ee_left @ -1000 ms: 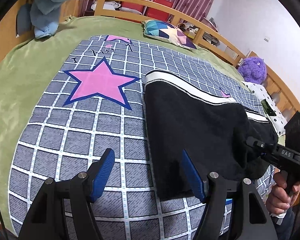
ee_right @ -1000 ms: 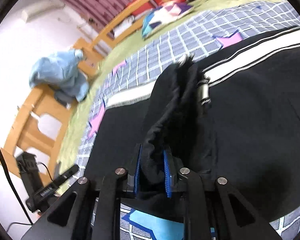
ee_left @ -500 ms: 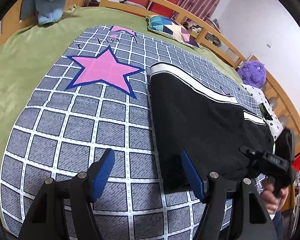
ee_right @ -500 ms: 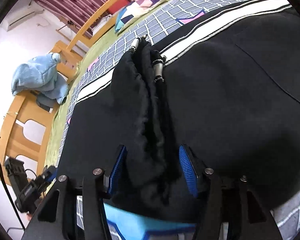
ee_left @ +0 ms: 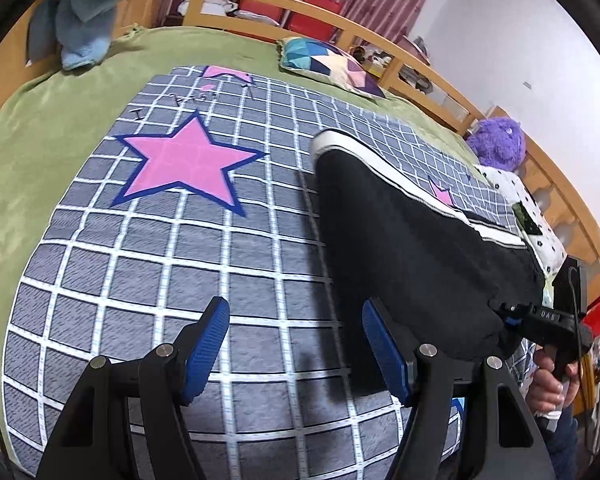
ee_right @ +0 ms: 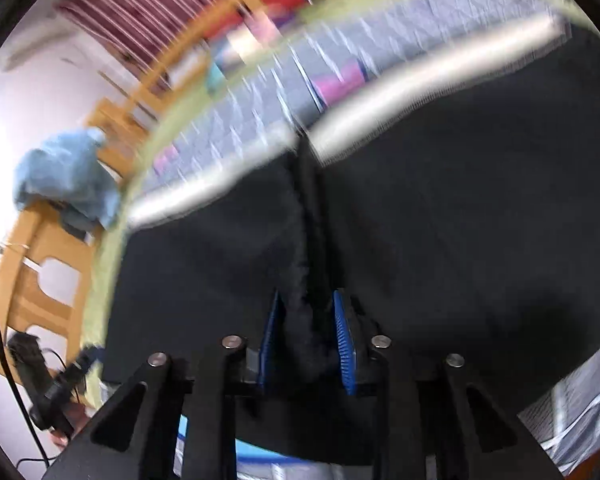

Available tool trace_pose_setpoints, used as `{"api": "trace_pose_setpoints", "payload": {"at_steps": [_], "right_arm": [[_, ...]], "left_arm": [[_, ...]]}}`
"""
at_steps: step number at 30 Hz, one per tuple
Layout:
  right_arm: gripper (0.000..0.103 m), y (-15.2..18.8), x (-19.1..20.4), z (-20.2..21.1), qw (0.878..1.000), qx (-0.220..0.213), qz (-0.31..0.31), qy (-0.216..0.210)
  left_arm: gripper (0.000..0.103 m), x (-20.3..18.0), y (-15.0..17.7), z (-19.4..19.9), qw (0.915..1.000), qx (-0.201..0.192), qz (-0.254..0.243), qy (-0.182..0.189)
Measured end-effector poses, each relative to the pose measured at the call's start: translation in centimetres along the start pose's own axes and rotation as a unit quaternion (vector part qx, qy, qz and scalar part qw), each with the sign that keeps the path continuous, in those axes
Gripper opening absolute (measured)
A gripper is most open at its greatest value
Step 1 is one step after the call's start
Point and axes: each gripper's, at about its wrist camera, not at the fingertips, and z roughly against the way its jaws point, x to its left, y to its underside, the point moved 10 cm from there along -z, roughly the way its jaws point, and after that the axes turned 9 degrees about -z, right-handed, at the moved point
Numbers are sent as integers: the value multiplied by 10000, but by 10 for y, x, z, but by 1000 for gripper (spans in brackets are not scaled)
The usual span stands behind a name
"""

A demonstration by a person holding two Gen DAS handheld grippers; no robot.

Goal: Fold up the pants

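Pants: black pants [ee_left: 412,240] lie flat on the blanket [ee_left: 148,264], ahead-right of the left gripper [ee_left: 296,344].
Progress: seemingly folded lengthwise; cross folds apparently left.
Left gripper: jaws wide, empty.
Right gripper [ee_right: 309,344]: jaws narrow, just been opening; a bunched ridge of pants between them; whether the pads press it, I cannot tell.
Surface: grey checked blanket, pink star [ee_left: 184,160], over green cover.
Room: wooden bed rail [ee_left: 420,76], pillow [ee_left: 332,66] ahead.

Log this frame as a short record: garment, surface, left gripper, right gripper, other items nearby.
garment: black pants with white side stripe, lying on the bed
surface: grey checked blanket with pink star, over a green cover
left gripper: open, nothing between its fingers, over the blanket beside the pants
right gripper: bunched black fabric between its pads; view blurred
other items: patterned cushion, purple plush toy
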Motion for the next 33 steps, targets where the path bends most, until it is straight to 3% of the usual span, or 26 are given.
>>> {"api": "trace_pose_setpoints", "payload": {"at_steps": [2,5,7,10,14,18,19,20,22,25,27,29,32,33], "right_arm": [[31,5,2,4,9998,-122,48,-144],[52,14,11,25,9981,-320,-12,-530],[52,21,17,36,9970,-418,-23,-653],[52,46,28,34,9971,-192,180,-710],[47,64,45,14,9972,-154,548,-487],[44,59,60,-20,9978,-208,617,-151],[40,53,63,-25,9976,-328,597,-108],[25,49,66,-30,9978,-334,564,-67],[19,43,75,-32,9975,-350,611,-57],[19,20,97,37,9840,-1374,1115,-225],[19,6,93,57,9795,-1681,1113,45],[20,0,76,48,9808,-1526,1145,399],[20,18,32,-2,9908,-632,871,827],[21,22,23,-6,9906,-584,891,863]], "left_arm": [[67,-7,0,1,9999,-9,-120,0],[67,-10,1,4,9997,-22,-254,-58],[67,-9,1,5,9996,-35,-262,-82],[67,-7,3,4,9999,1,-165,-26],[67,-5,8,2,10000,39,-39,63],[67,-5,10,7,10000,-8,-61,64],[67,-5,10,8,10000,-26,-71,59],[67,-4,9,9,10000,-33,-81,43],[67,-2,9,10,9999,-33,-129,-23],[67,2,8,15,9997,-100,-209,-105],[67,4,7,13,9998,-83,-172,-95],[67,5,8,9,10000,-48,-49,-10],[67,-1,11,4,9998,0,76,178],[67,-5,11,3,9998,0,33,211]]}}
